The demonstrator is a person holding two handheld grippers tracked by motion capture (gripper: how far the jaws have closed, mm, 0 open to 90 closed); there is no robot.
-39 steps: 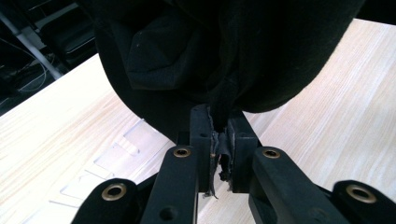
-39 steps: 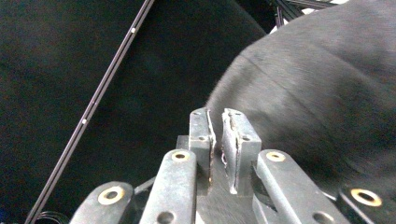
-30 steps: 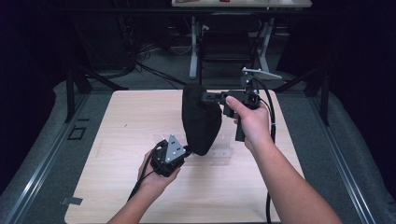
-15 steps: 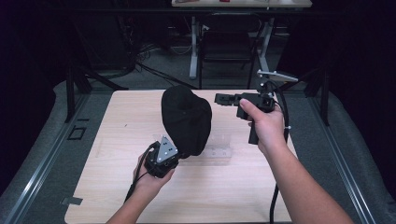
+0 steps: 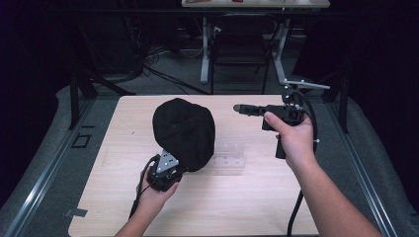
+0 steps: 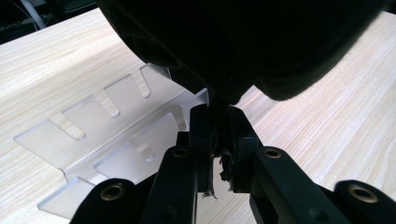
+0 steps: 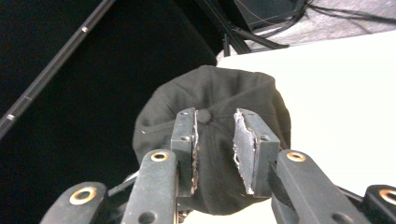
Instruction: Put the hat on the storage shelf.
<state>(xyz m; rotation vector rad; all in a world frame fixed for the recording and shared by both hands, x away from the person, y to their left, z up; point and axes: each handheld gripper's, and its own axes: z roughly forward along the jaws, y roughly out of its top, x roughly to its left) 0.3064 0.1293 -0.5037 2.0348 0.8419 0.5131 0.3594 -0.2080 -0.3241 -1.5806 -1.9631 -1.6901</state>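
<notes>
Left gripper [image 5: 173, 167] near-left, tilted up, clamped on black cap [image 5: 184, 132] edge – right gripper [image 5: 242, 108] level, pointing left, jaws just opening, empty.

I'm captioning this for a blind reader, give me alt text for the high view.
A person's left gripper pinches the edge of a black cap, holding it up over a clear plastic rack on a pale wooden table. The right gripper, jaws apart and empty, is held beside the cap.
</notes>
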